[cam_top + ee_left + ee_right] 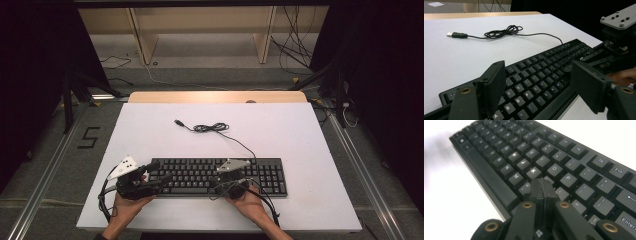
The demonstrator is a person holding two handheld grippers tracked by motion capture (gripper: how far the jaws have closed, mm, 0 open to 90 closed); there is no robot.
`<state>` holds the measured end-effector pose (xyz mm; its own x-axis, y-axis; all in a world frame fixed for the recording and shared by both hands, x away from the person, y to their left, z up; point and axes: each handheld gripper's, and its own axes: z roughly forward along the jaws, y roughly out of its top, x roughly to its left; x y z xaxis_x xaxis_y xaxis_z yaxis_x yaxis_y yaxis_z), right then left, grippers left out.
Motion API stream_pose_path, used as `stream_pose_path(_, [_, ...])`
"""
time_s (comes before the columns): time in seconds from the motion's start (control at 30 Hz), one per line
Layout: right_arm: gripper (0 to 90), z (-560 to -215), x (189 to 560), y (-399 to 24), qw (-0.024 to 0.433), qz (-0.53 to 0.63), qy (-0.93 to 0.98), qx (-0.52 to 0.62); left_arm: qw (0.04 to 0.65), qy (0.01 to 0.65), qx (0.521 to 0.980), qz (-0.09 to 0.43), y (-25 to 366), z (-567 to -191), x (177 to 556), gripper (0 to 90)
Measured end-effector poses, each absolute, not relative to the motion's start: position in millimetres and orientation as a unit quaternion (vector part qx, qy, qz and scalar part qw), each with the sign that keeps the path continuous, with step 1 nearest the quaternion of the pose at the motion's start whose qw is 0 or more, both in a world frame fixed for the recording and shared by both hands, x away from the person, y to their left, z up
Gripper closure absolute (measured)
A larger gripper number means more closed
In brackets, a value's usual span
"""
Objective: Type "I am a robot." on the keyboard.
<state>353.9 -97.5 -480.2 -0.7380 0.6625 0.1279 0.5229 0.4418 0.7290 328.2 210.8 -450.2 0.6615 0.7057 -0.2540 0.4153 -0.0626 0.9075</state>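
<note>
A black keyboard (pixel 200 176) lies near the front edge of the white table top (pixel 280 135). Its thin cable runs back to a loose coil (pixel 210 128) and a USB plug (pixel 178 122). My left gripper (pixel 159 171) is at the keyboard's left end and stands open, its jaws wide apart over the letter keys (pixel 534 82). My right gripper (pixel 216 180) is over the keyboard's middle, shut with nothing between its fingers. Its joined tips (pixel 541 185) sit on or just above the keys below K and O (pixel 554 168). The coil (pixel 502 31) and plug (pixel 455 35) lie beyond the keyboard.
A wooden strip (pixel 215 97) edges the table's far side. Beyond it are a shelf frame (pixel 200 30) and loose cables on the floor (pixel 295 55). Dark stand legs (pixel 75 90) flank the table. A "5" mark (pixel 89 137) is on the floor at the left.
</note>
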Motion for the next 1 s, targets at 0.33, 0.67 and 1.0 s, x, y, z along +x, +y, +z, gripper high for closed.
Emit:
stream_pose_path(0.33, [73.1,-461,352,-121,0.090,0.457,0.808,0.362,0.562,0.393,0.716,0.129,212,-451,329,27.9])
stream_pose_path(0.67, [50.7,-441,342,-149,0.104,0.506,0.780,0.354,0.560,0.394,0.718,0.127,213,-451,330,27.7])
stream_pose_path(1.0, [34.9,-432,325,-173,0.126,0.534,0.758,0.353,0.556,0.389,0.725,0.120,211,-451,330,27.0])
